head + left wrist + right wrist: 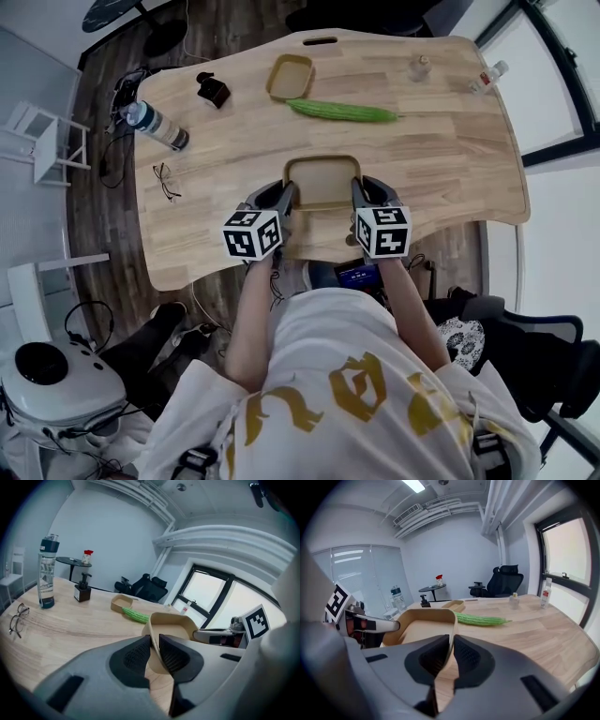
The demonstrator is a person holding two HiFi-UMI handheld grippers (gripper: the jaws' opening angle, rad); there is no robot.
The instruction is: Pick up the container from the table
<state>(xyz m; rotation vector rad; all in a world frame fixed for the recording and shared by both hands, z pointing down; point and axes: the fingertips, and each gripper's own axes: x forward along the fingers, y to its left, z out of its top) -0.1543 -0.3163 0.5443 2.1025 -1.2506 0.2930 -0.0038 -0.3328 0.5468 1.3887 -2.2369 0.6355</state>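
Observation:
A tan, shallow rectangular container [322, 181] hangs a little above the wooden table [441, 159], near its front edge. My left gripper [291, 199] is shut on the container's left wall and my right gripper [357, 195] is shut on its right wall. In the left gripper view the thin wall of the container [176, 623] runs between the black pads of the left gripper [154, 644]. In the right gripper view the rim of the container [424, 620] is pinched in the right gripper [452, 645]. The container looks empty.
A smaller tan container [290, 76] and a long green gourd [342, 111] lie farther back. A water bottle [157, 126], a black pump bottle [214, 89] and glasses [166, 180] are at the left. Two small bottles [421, 67] [489, 75] stand at the far right.

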